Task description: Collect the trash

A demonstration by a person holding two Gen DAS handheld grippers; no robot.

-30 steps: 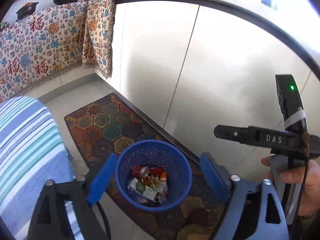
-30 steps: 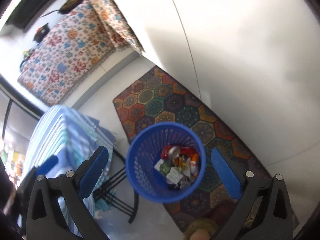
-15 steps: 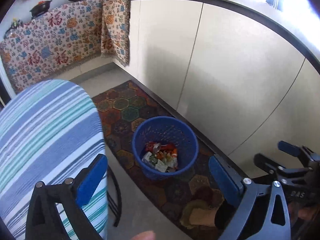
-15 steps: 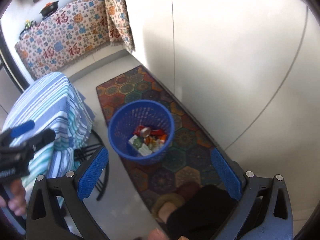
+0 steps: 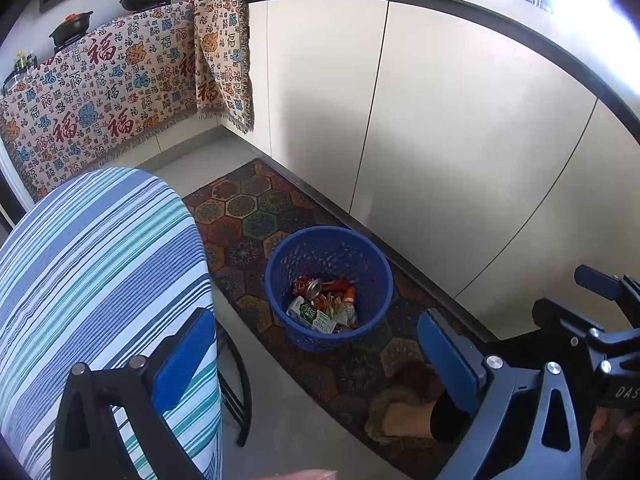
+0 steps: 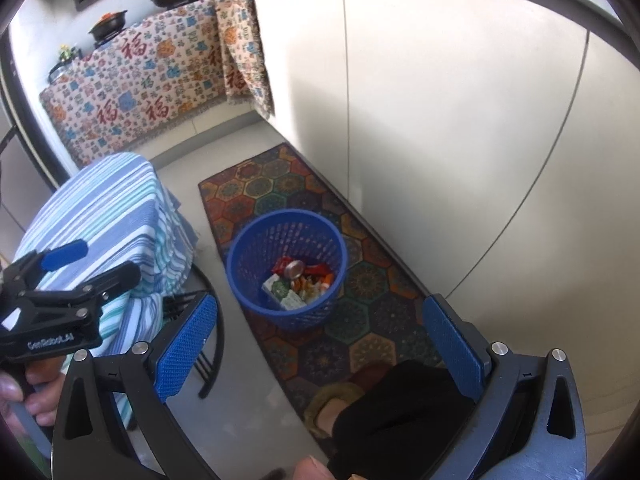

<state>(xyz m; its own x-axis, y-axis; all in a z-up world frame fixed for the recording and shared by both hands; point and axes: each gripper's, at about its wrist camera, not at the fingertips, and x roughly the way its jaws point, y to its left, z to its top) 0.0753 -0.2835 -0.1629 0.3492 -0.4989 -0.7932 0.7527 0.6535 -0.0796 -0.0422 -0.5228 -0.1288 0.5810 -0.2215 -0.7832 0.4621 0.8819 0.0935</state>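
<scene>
My white cabinets (image 5: 460,140) run smooth and glossy along the right, with a patterned hexagon rug (image 5: 256,216) lying flat at their foot; a striped cloth drapes soft over the table (image 5: 100,272) on my left. The blue bin (image 5: 328,288), round perforated plastic, stands on the rug between them, and the trash (image 5: 324,304) sits at its bottom: a red can and crumpled wrappers. Both my left tongs (image 5: 316,364) and right tongs (image 6: 320,340) are spread wide and hold nothing, well above the bin. My worry is that the light bin would tip if I knock its rim, spilling everything, or that the rug edge near my slipper (image 6: 336,400) catches my foot.
</scene>
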